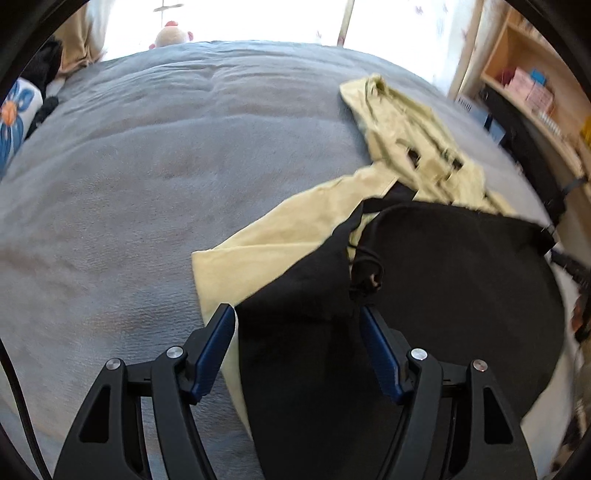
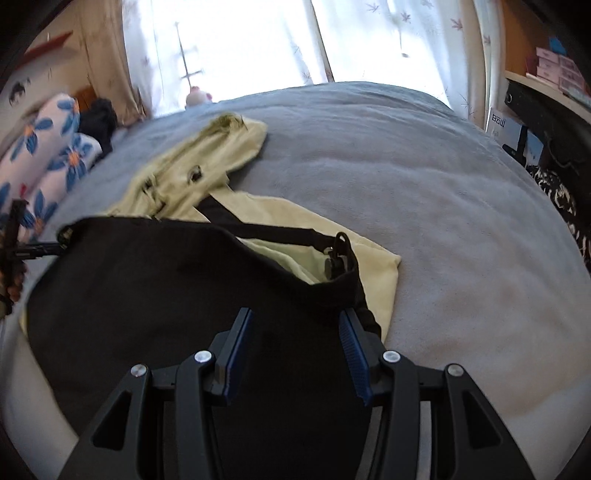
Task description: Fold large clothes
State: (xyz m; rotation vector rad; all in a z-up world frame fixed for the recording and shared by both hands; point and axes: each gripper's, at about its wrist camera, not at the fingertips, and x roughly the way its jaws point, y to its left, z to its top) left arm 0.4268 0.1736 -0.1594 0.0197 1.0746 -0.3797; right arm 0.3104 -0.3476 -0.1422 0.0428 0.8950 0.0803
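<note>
A black garment with a drawstring waistband lies spread on a grey bed blanket, partly covering a pale yellow garment. The yellow garment stretches away toward the window. My left gripper hovers open over the black garment's near part. Black cloth shows in the gap below the blue pads, which do not press on it. My right gripper is also open above the black garment, its pads bare.
A floral pillow and dark clothing lie at the bed's far left. A shelf with boxes stands on the right. A plush toy sits by the bright window. A dark rod-like thing meets the waistband's corner.
</note>
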